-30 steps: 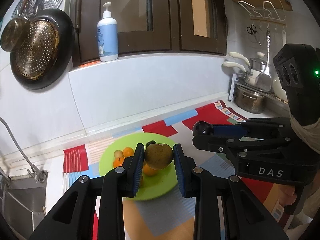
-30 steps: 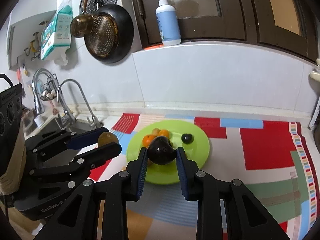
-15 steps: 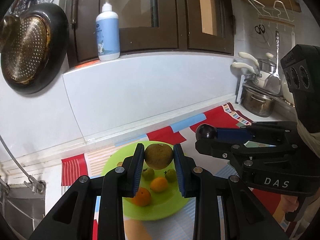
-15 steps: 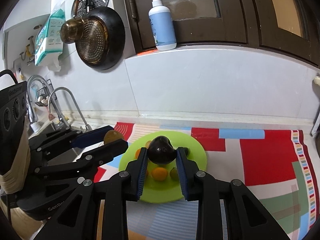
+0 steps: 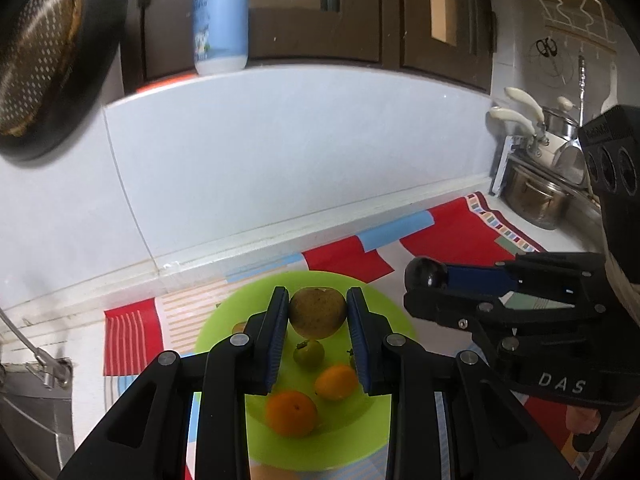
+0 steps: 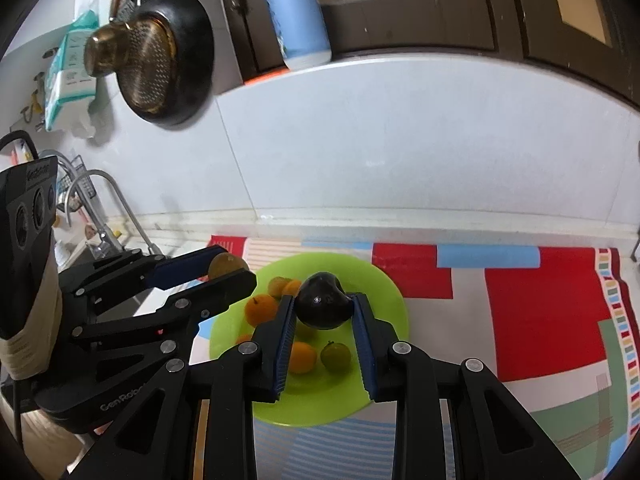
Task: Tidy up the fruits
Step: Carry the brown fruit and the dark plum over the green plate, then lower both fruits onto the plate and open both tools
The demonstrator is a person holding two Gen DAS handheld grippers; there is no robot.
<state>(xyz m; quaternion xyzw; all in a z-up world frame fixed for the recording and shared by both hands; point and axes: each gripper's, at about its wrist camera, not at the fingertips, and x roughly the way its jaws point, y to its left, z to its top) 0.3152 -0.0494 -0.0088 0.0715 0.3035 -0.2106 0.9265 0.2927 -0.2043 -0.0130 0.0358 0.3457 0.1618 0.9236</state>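
Note:
My left gripper [image 5: 318,312] is shut on a brown round fruit [image 5: 317,312] and holds it above the green plate [image 5: 376,432]. My right gripper [image 6: 325,306] is shut on a dark purple fruit [image 6: 324,306], also above the green plate [image 6: 384,292]. On the plate lie oranges [image 5: 291,413] and small green fruits [image 5: 308,354]; in the right wrist view I see an orange [image 6: 261,309] and a green fruit [image 6: 335,356]. The right gripper shows at the right of the left wrist view [image 5: 426,274], the left gripper at the left of the right wrist view [image 6: 228,266].
A colourful patchwork mat [image 6: 540,312] covers the counter under the plate. A sink with a tap [image 6: 116,204] lies to the left. Pots [image 5: 536,196] stand at the right. A soap bottle [image 6: 298,16] sits on the ledge and a pan [image 6: 168,60] hangs on the wall.
Both grippers have moved forward over the plate with their fruits held; the plate now lies closer beneath them and more of its fruits show between the fingers.

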